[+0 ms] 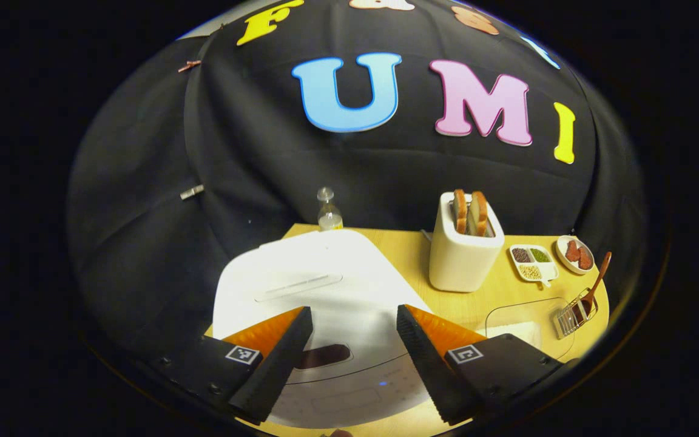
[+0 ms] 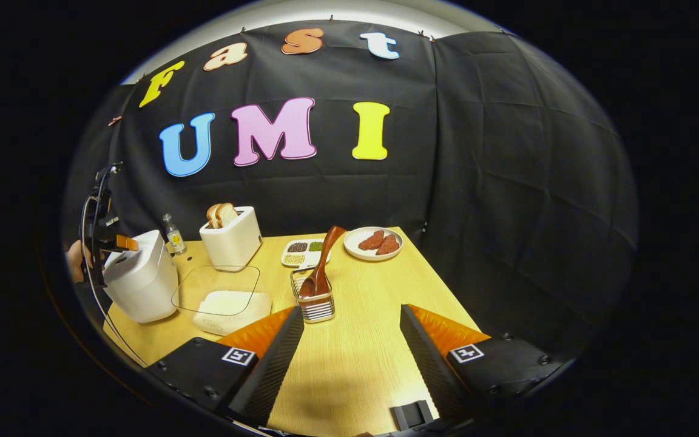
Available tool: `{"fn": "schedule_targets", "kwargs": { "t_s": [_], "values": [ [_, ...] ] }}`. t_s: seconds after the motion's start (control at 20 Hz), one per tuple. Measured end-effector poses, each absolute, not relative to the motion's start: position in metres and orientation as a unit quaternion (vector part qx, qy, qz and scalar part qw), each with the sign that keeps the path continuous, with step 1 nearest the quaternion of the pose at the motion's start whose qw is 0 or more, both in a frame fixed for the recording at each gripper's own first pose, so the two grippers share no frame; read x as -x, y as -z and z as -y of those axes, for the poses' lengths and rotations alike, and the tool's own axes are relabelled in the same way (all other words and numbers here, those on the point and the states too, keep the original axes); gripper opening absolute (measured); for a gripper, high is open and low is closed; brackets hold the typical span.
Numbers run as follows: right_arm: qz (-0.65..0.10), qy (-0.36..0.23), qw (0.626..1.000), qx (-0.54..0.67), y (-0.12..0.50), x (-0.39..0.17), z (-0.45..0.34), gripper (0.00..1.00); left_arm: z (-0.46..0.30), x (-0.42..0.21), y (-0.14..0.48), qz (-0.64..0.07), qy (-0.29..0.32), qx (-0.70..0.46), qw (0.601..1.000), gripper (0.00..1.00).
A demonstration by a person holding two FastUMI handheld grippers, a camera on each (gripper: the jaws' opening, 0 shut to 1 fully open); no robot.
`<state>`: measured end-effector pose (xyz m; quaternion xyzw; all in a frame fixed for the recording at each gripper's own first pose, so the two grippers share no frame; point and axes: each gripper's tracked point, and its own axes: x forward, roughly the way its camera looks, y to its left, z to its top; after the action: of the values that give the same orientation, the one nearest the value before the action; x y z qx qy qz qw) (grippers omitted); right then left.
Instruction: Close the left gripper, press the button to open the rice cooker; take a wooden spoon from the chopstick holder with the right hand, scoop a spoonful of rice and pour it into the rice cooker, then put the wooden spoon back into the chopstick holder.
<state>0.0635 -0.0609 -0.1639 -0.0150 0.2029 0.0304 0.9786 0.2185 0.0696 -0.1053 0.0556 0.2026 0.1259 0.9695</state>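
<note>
My left gripper (image 1: 349,358) over closed rice cooker (image 1: 325,291), fingers spread, right gripper (image 2: 349,358) fingers spread above tabletop (image 2: 374,303), wooden spoon (image 2: 323,261) in chopstick holder (image 2: 316,306).

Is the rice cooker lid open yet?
No, in the left gripper view the rice cooker lid lies flat and shut beneath the open left tongs.

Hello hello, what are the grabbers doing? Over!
Left gripper open over shut rice cooker. Right gripper open, empty. Wooden spoon in chopstick holder.
</note>
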Motion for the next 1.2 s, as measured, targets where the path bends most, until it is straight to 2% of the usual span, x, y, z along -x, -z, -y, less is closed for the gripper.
{"fn": "schedule_targets", "kwargs": {
  "t_s": [0.25, 0.5, 0.65, 0.85, 1.2],
  "values": [
    [-0.158, -0.040, 0.987, 0.012, 0.116, -0.086, 0.055, 1.00, -0.020, -0.176, 0.024, -0.106, -0.077, -0.074, 0.989, 0.96],
    [-0.110, -0.047, 0.993, 0.009, 0.059, -0.096, 0.053, 1.00, 0.013, -0.135, -0.004, -0.068, -0.040, -0.019, 0.997, 0.95],
    [-0.088, -0.056, 0.995, 0.006, 0.031, -0.092, 0.055, 0.99, 0.012, -0.104, -0.022, -0.049, -0.038, -0.003, 0.998, 0.95],
    [-0.110, -0.072, 0.991, -0.012, 0.026, -0.082, 0.052, 0.99, 0.000, -0.074, -0.038, -0.033, -0.040, -0.027, 0.998, 0.96],
    [-0.060, -0.045, 0.997, 0.019, 0.004, -0.072, 0.049, 0.99, -0.015, -0.052, -0.030, -0.041, -0.066, 0.007, 0.997, 0.96]
  ]
}}
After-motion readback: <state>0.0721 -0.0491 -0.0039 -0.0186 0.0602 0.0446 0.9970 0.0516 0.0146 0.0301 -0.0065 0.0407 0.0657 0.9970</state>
